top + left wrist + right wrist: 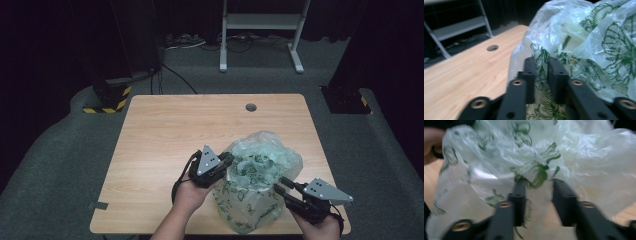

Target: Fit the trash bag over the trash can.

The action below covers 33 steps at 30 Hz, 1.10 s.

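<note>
Both grippers working the plastic bag on the desk

Bag is sitting at the desk's near edge, well this side of the cable hole. Left gripper is pinching a fold at the bag's left side — jaws narrow. Right gripper is at the bag's right side, jaws partly apart, film bunching between them — grip unclear.

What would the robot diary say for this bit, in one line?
thing: plastic bag on table | left gripper: pinching bag film | right gripper: fingers apart at bag, grip unclear

No legible text or labels.
</note>
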{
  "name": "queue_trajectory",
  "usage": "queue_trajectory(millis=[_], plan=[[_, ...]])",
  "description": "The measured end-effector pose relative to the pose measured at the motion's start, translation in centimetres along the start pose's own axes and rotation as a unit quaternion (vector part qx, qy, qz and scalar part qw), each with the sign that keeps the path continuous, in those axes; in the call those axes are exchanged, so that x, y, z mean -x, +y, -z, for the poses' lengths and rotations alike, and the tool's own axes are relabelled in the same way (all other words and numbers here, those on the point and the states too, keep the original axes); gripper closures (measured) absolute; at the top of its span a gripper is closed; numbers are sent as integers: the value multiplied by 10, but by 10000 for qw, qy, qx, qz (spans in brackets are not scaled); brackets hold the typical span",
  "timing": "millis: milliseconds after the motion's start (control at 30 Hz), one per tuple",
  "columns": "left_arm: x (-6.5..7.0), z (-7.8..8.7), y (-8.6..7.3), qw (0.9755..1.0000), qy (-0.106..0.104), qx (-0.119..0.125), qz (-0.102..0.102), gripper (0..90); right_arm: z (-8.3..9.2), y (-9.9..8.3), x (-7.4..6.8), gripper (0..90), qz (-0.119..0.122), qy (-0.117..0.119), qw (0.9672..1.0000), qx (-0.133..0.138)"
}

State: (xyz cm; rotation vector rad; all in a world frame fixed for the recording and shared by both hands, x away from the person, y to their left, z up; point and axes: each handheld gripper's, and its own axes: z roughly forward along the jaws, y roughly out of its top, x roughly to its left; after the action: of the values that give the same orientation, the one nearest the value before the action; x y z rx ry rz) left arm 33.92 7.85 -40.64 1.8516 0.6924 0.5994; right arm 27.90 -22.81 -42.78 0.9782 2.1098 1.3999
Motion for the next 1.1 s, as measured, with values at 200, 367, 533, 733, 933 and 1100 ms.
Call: queue_trajectory(millis=[200, 367, 533, 733, 933, 1100], plan=[[-5, 6, -6, 9994, 346, -5, 55, 900, -3, -2, -2, 900, 306, -101, 9995, 36], [-4, 19, -20, 9992, 376, -4, 139, 900, -10, -9, 15, 900, 156, -360, 9992, -91], [5, 35, -34, 9986, 382, 142, 347, 892, -26, -8, 29, 800, -10, -468, 9988, -122], [5, 35, -34, 9980, 466, 158, 389, 806, -3, 22, 29, 329, -770, -238, 9893, 1212], [11, 35, -32, 9980, 497, 192, 340, 795, -22, 40, 4, 406, -593, 88, 9925, 1068], [7, 36, -33, 9974, 548, 201, 417, 833, -30, 31, -7, 892, -145, 64, 9974, 699]])
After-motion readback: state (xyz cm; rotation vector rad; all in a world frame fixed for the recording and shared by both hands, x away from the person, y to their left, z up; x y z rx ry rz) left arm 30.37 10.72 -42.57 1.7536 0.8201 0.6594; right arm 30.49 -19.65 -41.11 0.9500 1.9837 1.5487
